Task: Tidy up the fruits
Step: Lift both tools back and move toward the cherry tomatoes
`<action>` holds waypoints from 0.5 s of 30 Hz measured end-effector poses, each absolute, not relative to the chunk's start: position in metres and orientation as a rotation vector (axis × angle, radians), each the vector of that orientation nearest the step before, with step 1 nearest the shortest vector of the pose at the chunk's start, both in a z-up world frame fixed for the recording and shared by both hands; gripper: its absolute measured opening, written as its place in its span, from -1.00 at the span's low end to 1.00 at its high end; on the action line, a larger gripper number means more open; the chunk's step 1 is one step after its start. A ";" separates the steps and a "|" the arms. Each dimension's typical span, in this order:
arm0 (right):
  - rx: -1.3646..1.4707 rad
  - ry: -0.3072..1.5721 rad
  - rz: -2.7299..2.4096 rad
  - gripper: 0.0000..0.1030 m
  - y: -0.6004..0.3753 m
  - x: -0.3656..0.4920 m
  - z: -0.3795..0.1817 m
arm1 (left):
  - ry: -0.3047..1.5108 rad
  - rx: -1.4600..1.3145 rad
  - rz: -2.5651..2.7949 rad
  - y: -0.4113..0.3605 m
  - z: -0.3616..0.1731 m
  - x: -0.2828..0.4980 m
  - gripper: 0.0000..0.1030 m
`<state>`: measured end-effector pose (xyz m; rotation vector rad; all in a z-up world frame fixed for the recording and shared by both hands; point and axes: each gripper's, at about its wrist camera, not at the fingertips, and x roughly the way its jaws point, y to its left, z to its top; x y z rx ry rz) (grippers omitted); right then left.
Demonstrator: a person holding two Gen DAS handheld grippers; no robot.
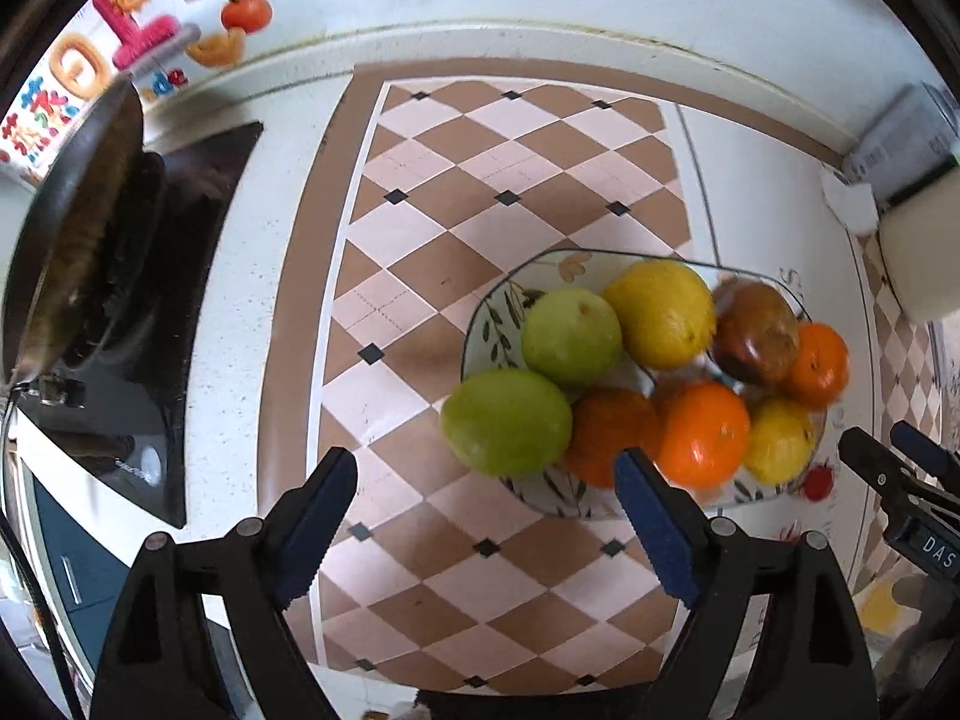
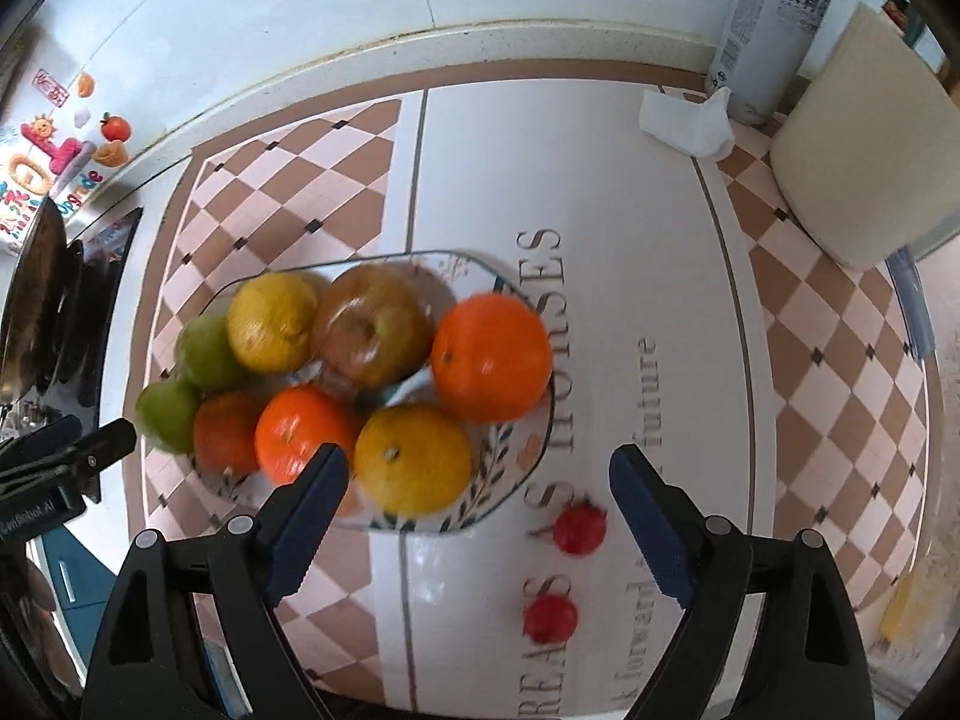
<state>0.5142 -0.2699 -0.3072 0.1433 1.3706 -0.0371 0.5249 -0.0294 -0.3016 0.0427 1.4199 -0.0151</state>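
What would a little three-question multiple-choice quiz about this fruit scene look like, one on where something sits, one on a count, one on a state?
1. Where do the fruits sit?
A. In the black frying pan
B. On the patterned glass plate
C. Inside the silver can

2. How many green fruits are there?
A. Two
B. Four
C. None

3. How do the jaws of the two grippers stand?
A. Both shut on fruit
B. One open, one shut
C. Both open, holding nothing

Answers:
1 B: the fruits are piled on the patterned glass plate, which rests on the checkered brown and cream mat.
2 A: a round green fruit and a second green fruit lie side by side at the plate's left.
3 C: the left gripper and the right gripper both show spread jaws with nothing between them.
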 end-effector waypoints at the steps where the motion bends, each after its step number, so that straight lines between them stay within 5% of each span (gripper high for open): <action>1: 0.143 1.361 -0.038 0.77 -0.268 0.508 -0.303 | 1.406 0.048 -0.018 -0.031 -0.298 0.519 0.70; 15: 0.140 1.208 -0.050 0.77 -0.249 0.423 -0.222 | 1.232 0.033 -0.108 -0.043 -0.226 0.447 0.70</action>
